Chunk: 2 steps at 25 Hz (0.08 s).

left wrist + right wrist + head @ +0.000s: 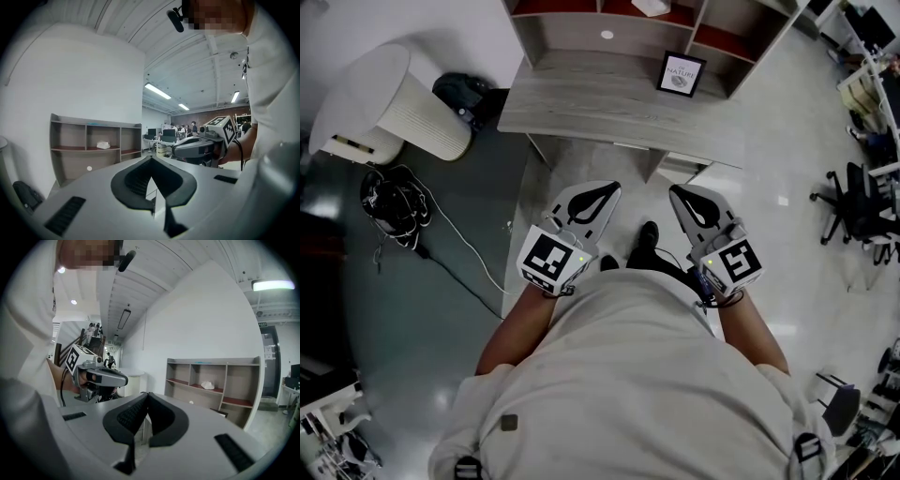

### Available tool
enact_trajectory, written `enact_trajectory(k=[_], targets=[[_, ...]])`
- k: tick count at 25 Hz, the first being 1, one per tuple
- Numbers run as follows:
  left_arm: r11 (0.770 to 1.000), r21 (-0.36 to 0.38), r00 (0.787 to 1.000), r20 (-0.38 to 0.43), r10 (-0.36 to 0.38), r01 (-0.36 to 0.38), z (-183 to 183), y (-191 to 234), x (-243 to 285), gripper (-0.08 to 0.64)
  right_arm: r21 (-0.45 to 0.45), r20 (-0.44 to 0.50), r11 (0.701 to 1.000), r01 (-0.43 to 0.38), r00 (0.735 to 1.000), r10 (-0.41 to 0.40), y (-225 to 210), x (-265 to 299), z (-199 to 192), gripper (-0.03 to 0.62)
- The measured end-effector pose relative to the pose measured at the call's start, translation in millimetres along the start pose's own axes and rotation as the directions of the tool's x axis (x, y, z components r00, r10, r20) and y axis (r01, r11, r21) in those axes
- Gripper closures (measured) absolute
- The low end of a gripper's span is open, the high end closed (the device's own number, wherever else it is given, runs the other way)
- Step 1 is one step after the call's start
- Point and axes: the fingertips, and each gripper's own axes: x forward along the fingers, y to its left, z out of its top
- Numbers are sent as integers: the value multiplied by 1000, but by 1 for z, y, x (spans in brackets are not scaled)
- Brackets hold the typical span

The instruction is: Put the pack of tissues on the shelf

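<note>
**A:** Starting at the left gripper (615,187): its jaws are sitting pressed together, tips touching, with nothing between them.

**B:** And the right gripper (674,191) is mirroring it, jaws fully closed on nothing. The person is holding both near the body, side by side, pointing toward the far desk (609,108).

**A:** Both are hanging well apart from that desk, too. To my eye that's a resting pose, because nothing here needs carrying.

**B:** Right, because the pack of tissues (652,7) is lying up on the shelf (572,36) at the far edge of the desk. The left gripper view is showing the pack (103,145) sitting in the middle compartment, on the upper board.

**A:** The right gripper view is agreeing: a pale bundle (207,385) resting flat in that same middle bay, apart from both side walls.

**B:** A picture frame (681,73) is leaning on the desk just right of centre, below the shelf and clear of the tissues.

**A:** So I'm reading the placing as done, with the grippers simply idling, closed and empty.
</note>
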Motion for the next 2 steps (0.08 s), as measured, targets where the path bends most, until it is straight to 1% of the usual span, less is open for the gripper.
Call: enact_trajectory(k=[2], targets=[[1000, -1, 1000, 5, 8, -8, 2, 2, -1, 545, -3, 1, 1000, -6, 1000, 6, 1, 1, 0, 572]])
